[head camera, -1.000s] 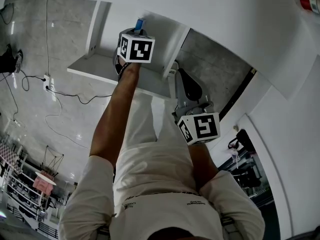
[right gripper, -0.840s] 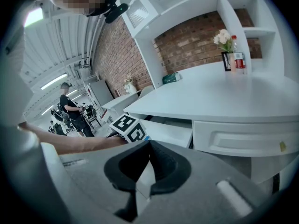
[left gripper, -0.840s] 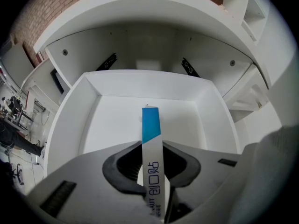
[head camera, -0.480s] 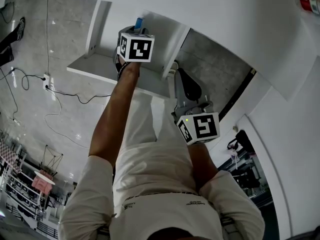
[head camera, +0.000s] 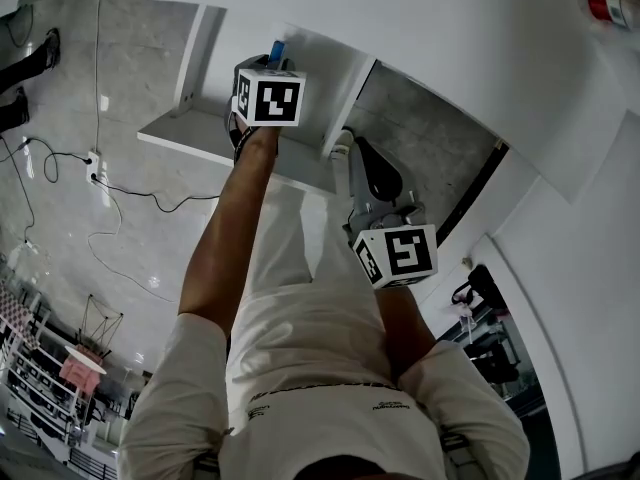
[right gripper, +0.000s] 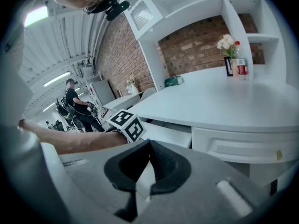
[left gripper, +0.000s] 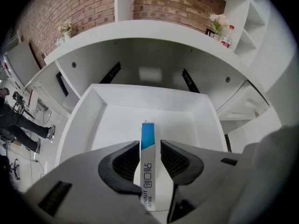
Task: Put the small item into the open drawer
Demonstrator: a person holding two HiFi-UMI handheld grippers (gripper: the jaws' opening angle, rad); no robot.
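The small item is a narrow white box with a blue end (left gripper: 147, 139). It stands on end inside the open white drawer (left gripper: 117, 125), and its blue tip (head camera: 277, 50) shows above the marker cube in the head view. My left gripper (left gripper: 149, 150) points steeply down into the drawer (head camera: 200, 133). Its jaws have just been opening and now stand open, one on each side of the box, with slim gaps at the pads. My right gripper (head camera: 345, 146) hovers by the drawer's right front corner. It is shut and empty, with its tips meeting (right gripper: 148, 143).
The white desk top (right gripper: 224, 101) runs above the drawer, with a closed drawer front (right gripper: 243, 143) at the right. A red-labelled bottle (right gripper: 241, 64) and flowers (right gripper: 226, 43) stand at the back. Cables (head camera: 100, 183) lie on the floor at the left. A person (right gripper: 72, 101) stands far off.
Both grippers stay where they were in the head view, and the box's blue tip remains above the left cube. Only the picture has shifted slightly.
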